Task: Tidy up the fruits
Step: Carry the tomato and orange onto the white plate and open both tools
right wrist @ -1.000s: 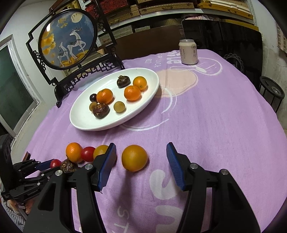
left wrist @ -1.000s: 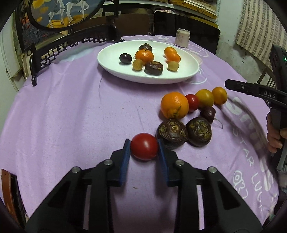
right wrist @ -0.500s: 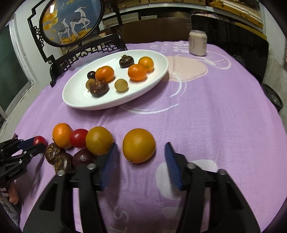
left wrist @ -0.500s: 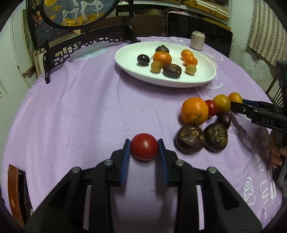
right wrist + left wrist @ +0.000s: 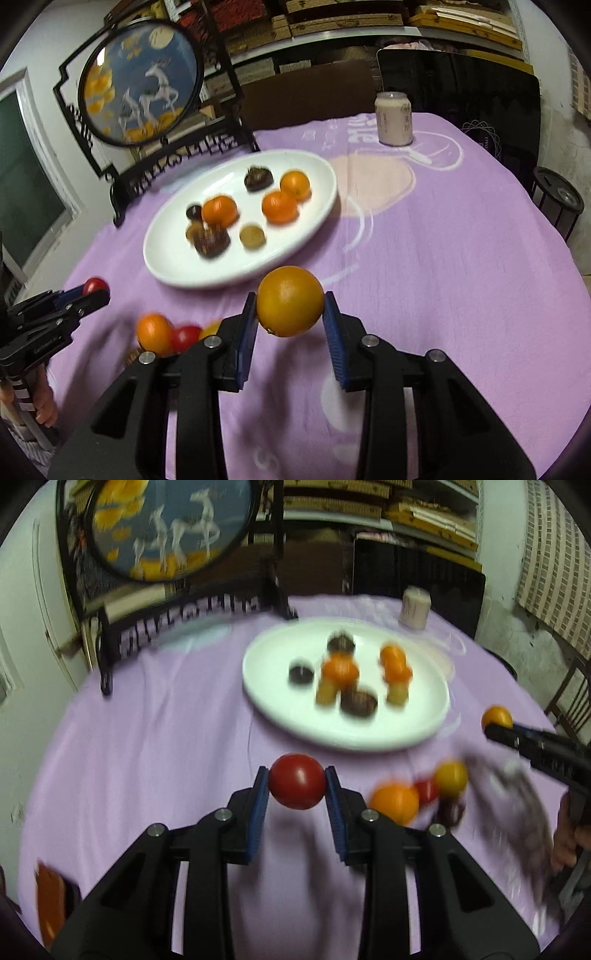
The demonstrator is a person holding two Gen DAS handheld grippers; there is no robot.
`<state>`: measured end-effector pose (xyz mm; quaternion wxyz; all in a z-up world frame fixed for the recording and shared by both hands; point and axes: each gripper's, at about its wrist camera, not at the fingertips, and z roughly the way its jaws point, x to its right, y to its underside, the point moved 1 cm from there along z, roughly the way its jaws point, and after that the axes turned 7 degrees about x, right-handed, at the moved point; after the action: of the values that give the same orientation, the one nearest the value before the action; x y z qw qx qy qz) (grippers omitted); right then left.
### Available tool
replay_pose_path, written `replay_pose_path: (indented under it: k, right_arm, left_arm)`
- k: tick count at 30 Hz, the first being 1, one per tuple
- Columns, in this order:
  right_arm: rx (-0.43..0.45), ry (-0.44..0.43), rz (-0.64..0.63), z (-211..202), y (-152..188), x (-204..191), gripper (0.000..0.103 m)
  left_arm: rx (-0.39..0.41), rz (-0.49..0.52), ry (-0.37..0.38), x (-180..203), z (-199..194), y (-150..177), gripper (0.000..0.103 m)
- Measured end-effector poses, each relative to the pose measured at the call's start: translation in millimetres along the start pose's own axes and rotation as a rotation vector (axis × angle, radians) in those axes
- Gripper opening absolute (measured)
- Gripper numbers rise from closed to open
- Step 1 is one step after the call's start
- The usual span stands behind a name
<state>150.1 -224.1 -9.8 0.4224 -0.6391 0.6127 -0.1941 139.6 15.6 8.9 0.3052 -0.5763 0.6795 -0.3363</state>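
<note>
Both units, left gripper (image 5: 297, 794) and right gripper (image 5: 290, 314): matte black plastic frames, triangular cut-outs, silver round screw heads, ribbed blue pads on the fingers (image 5: 258, 805). White lettering on side, illegible.

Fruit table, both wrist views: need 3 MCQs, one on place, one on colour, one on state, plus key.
1. Where does the can stand?
A. On the plate
B. On the purple cloth beyond the plate
C. Between gripper fingers

2. What colour is the fruit in the left gripper?
A. Red
B. Green
C. Purple

3. What state is the right gripper in?
A. Open over bare cloth
B. Shut on nothing
C. Shut on an orange

Key:
1 B, it stands upright on the cloth past the white plate.
2 A, the red tomato sits between the pads.
3 C, both pads press the orange.
</note>
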Motion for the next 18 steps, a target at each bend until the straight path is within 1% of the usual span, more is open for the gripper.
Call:
replay_pose_path:
  k: [3,5,7,10,11,12,14,16,18]
  right_arm:
    - [0.008,-0.025,0.024,8.7,-19.7,-5.8,0.035]
    - [0.010,-0.033,0.013,20.4,-32.0,-14.8,0.035]
    - [0.007,-0.041,-0.001,32.1,-38.3,-22.9,0.035]
    - [-0.012,-0.075,-0.016,54.0,-41.7,-32.2,0.037]
    - [-0.016,-0.081,-0.014,58.6,-41.0,-33.0,0.039]
    - [-0.020,-0.086,-0.012,61.6,-40.0,-32.8,0.039]
    - [-0.018,-0.090,-0.025,61.2,-37.8,-30.4,0.047]
    - [0.010,-0.074,-0.023,54.4,-38.1,-25.9,0.051]
    - [0.025,-0.071,-0.013,47.9,-38.7,-21.7,0.051]
  left_arm:
    - [0.018,-0.010,0.007,6.6,15.1,-21.6,0.031]
    - [0.015,-0.023,0.007,11.3,31.3,-31.3,0.031]
    - [0.001,-0.031,0.003,14.9,48.8,-35.5,0.031]
    - [-0.026,-0.052,0.003,15.3,68.6,-33.1,0.033]
    - [-0.028,-0.054,0.005,14.4,71.8,-31.7,0.040]
    - [-0.028,-0.052,0.003,13.6,73.2,-30.7,0.050]
    - [-0.012,-0.049,-0.011,11.1,71.5,-29.9,0.059]
    - [-0.006,-0.059,0.002,8.3,68.0,-30.5,0.059]
    - [-0.007,-0.068,0.015,7.4,65.5,-30.3,0.064]
